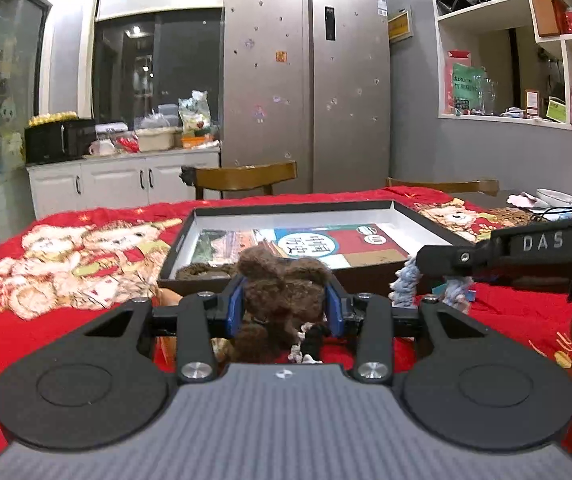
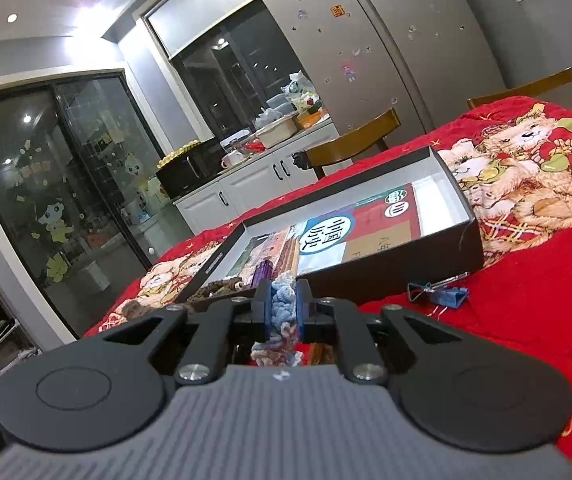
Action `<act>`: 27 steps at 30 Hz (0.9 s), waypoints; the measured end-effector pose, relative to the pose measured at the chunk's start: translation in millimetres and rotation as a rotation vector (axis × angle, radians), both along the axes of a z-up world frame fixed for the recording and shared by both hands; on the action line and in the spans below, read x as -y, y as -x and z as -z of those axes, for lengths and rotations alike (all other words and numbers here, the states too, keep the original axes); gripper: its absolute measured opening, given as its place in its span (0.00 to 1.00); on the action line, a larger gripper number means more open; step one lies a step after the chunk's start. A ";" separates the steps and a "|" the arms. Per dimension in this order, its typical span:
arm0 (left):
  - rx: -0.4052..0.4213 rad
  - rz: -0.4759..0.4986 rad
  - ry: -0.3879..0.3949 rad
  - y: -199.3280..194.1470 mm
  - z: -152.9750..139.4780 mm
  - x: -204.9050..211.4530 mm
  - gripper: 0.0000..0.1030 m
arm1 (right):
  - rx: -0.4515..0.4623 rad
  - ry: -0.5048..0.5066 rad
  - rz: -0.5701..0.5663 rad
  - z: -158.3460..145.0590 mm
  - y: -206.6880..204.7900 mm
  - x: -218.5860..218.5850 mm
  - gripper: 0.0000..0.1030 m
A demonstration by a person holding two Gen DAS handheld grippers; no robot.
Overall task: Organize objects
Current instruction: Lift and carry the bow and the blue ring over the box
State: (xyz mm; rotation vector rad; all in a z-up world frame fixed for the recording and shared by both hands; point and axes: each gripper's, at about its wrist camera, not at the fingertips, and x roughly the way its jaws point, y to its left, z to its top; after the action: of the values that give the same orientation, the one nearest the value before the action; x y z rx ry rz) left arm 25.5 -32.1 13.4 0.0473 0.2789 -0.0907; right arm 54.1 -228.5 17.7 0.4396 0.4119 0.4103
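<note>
Over a tabletop draped in a red cloth [image 1: 14, 344] printed with teddy bears, the left claw [image 1: 284, 306] is clamped on a brown woolly toy [image 1: 282, 288], its blue pads pressing the fuzzy body from both sides just in front of the near wall of a shallow black tray [image 1: 426, 220]. The right claw [image 2: 284, 312] is closed around a twist of blue-and-white chunky yarn [image 2: 284, 304], which sticks up between the pads and trails down beneath them in paler, brownish loops. In the left wrist view the same yarn [image 1: 404, 284] hangs from the tip of the right claw [image 1: 438, 262], which reaches in from the right at the tray's near right corner. Inside the white-lined tray lies a flat colourful book [image 2: 350, 232] with a blue circle bearing Chinese characters; a purple cylindrical item [image 2: 262, 274] and a dark brown knitted piece [image 2: 218, 290] rest along the tray's near edge in the right wrist view. A blue binder clip [image 2: 446, 294] sits on the cloth just outside the tray, to the right of the right claw. Beyond the tabletop stand a wooden chair [image 1: 246, 178], a steel two-door refrigerator [image 1: 306, 80] dotted with magnets, and white cabinets [image 1: 126, 180] carrying a black microwave [image 1: 60, 140].
</note>
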 end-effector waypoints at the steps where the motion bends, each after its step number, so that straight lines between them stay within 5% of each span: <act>1: 0.011 -0.011 -0.010 1.6 -1.3 0.8 0.45 | -0.001 0.002 0.006 -1.7 -1.7 1.7 0.13; 11: 0.099 -0.066 -0.032 -6.3 -63.1 3.5 0.45 | 0.150 0.091 0.049 -55.8 4.1 -5.4 0.13; 19: 0.157 -0.066 0.065 -26.7 -125.4 -6.2 0.45 | 0.260 0.008 -0.033 -114.2 -17.7 -2.8 0.13; 27: 0.069 -0.036 0.116 -81.3 -136.8 1.3 0.45 | 0.179 -0.105 -0.024 -107.6 -72.4 5.5 0.13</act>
State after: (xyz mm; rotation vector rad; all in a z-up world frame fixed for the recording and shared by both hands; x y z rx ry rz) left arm 106.8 -33.4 150.2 -0.0701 0.2047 -0.0689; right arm 126.5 -234.0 125.3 0.4957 0.2231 0.4920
